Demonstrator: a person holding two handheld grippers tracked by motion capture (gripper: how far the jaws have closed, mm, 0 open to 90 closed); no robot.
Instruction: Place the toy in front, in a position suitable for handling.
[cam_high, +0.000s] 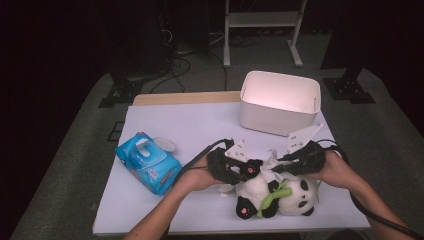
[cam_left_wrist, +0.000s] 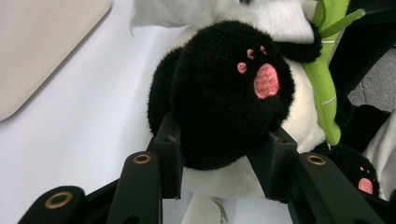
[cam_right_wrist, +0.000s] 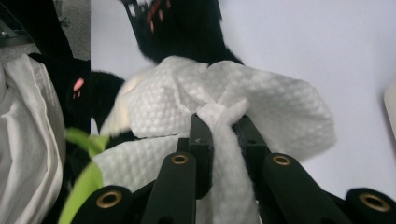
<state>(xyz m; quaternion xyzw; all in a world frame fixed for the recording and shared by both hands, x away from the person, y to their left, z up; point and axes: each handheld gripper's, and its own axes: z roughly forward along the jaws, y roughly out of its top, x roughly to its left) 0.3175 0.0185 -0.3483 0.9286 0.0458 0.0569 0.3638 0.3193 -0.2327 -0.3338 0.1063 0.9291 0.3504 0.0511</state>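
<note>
A black-and-white plush panda (cam_high: 280, 195) with a green bamboo stalk (cam_high: 272, 197) lies at the front of the white table (cam_high: 195, 125). My left gripper (cam_high: 239, 169) is shut on one of its black feet (cam_left_wrist: 224, 93), the one with the pink paw pad facing the camera. My right gripper (cam_high: 281, 165) is shut on a bunched white wet wipe (cam_right_wrist: 219, 112), which rests over the panda's body just right of the held foot. The wipe (cam_high: 268, 166) shows between the two grippers in the high view.
A blue pack of wet wipes (cam_high: 147, 162) with its flap lid open lies at the left of the table. A white plastic bin (cam_high: 280, 102) stands at the back right. A white frame's legs (cam_high: 260, 30) rise beyond the table.
</note>
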